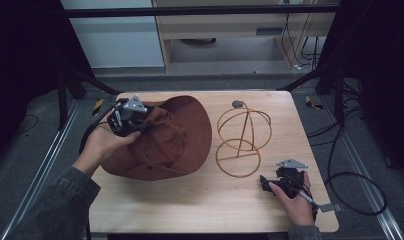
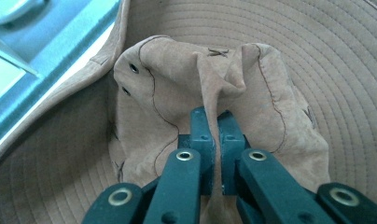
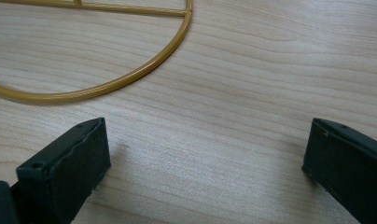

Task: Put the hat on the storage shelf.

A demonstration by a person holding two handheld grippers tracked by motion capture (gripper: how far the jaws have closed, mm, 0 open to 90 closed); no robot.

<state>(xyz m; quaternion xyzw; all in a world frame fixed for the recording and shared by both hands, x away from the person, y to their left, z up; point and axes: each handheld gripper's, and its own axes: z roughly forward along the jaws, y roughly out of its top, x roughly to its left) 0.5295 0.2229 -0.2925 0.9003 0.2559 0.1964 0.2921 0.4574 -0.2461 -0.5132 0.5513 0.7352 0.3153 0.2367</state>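
Pinching the hat's (image 2: pixel 214 88) crown fold, the left claw (image 2: pixel 213 126).

Hat (image 1: pixel 177 137): brown cloth, matt, suede-like nap, stitched rings on brim, metal eyelets. Stand (image 1: pixel 242 137): thin wire, glossy gold-yellow coat, smooth. Table (image 1: pixel 200 200): pale wood, visible grain, satin. Right gripper (image 3: pixel 205 154) pads: matt black, slightly rough edges.
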